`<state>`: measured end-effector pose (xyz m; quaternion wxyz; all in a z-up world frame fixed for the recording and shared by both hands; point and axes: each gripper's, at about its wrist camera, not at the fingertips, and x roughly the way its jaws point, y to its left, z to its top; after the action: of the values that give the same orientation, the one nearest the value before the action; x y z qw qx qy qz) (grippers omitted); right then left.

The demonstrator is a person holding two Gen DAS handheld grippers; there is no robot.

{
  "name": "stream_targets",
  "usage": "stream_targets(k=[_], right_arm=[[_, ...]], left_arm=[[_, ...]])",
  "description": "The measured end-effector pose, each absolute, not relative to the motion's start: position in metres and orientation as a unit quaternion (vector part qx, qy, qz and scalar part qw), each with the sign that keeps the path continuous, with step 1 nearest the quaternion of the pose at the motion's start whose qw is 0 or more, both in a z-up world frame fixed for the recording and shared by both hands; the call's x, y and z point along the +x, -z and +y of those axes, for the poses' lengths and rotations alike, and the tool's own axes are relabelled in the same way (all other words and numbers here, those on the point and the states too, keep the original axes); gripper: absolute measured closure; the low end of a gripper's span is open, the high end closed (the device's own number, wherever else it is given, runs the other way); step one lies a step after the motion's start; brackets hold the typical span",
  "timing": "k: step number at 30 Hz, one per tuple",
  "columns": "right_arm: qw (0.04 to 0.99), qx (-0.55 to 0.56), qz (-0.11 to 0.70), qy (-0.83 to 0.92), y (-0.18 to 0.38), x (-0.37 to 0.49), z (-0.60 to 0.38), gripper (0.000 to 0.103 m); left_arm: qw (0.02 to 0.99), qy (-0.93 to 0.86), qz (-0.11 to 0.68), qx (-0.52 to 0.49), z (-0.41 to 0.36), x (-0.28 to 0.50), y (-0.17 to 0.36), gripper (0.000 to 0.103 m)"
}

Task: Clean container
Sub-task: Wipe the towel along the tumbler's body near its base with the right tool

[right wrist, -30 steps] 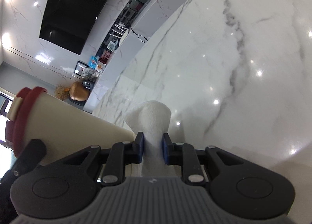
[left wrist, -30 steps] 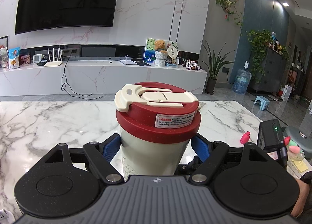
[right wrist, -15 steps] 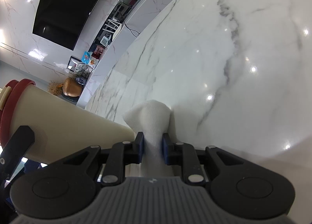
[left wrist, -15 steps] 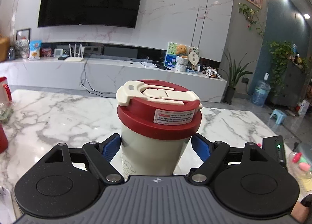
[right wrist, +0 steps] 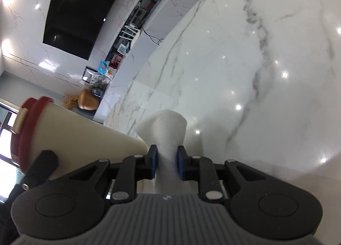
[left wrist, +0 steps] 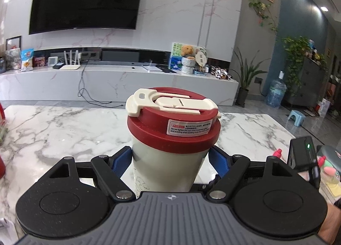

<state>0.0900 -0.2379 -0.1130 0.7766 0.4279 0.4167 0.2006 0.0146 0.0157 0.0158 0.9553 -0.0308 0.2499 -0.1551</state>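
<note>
A cream travel cup (left wrist: 168, 166) with a red lid (left wrist: 173, 125) and a cream flip clasp stands upright between the blue pads of my left gripper (left wrist: 170, 159), which is shut on its body. In the right wrist view the cup (right wrist: 81, 136) shows at the left, tilted in the frame. My right gripper (right wrist: 167, 159) is shut on a folded white cloth (right wrist: 164, 127), whose end sticks out past the fingertips, right beside the cup's lower wall. Whether the cloth touches the cup I cannot tell.
The white marble table (left wrist: 64, 129) spreads under both grippers. Small pink-capped items (left wrist: 327, 168) and a black device (left wrist: 301, 155) lie at its right edge. A red object (left wrist: 2, 164) stands at the far left. A TV wall and low cabinet stand behind.
The left gripper with the cup has swung back a little to the right. The right gripper with the cloth has kept its place beside the cup's base, with a slight tilt.
</note>
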Motion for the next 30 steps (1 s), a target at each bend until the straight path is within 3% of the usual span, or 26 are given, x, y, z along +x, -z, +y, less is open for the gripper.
stream_targets(k=[17,30], right_arm=[[0.778,0.475,0.287,-0.295,0.055,0.081,-0.260,0.079],[0.777,0.454,0.359,-0.247,0.089,0.083,-0.254,0.079]], left_arm=[[0.946,0.195,0.259,-0.018,0.021,0.019,-0.016,0.025],[0.946,0.193,0.261,-0.020,0.024,0.022,-0.017,0.025]])
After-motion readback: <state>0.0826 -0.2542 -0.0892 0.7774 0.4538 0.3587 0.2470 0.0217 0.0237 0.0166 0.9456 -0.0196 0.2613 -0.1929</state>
